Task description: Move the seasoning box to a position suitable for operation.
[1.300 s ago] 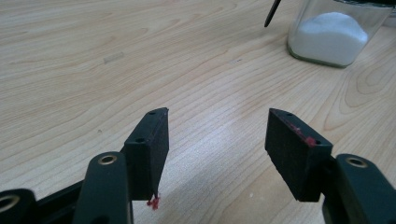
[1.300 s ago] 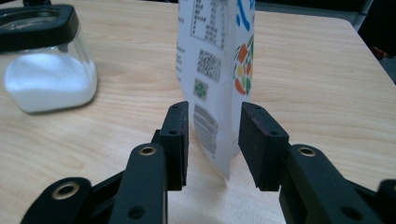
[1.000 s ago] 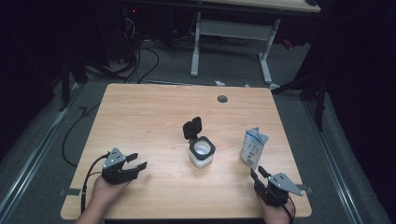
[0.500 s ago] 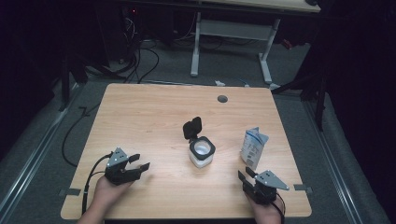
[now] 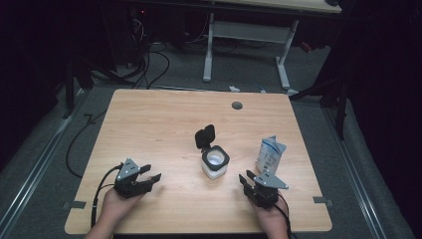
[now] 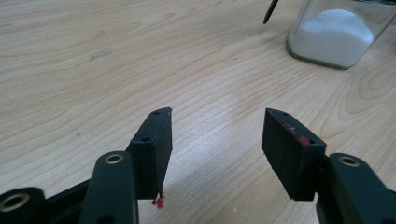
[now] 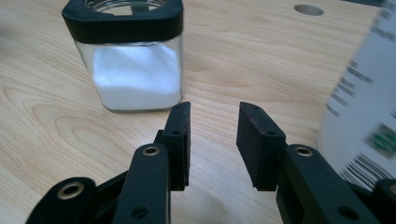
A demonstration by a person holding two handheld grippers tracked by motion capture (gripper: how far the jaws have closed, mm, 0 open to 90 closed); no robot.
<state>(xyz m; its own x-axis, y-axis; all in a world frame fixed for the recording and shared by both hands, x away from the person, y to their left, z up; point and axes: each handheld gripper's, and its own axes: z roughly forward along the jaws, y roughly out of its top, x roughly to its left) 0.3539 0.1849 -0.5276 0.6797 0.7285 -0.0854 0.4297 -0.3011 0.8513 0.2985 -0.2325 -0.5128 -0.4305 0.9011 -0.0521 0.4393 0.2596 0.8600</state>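
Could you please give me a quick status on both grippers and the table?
Left gripper open, empty, near table edge. Right gripper open, empty, beside the white pouch. Glass jar of white powder centre table, lid flipped up. Nothing in the way.

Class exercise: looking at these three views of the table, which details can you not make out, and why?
- Pouch print: blurred and cut by the right gripper view's edge; too small in the high view.
- Jar top: cut off by the left gripper view's upper edge.
- White powder: its identity cannot be told.
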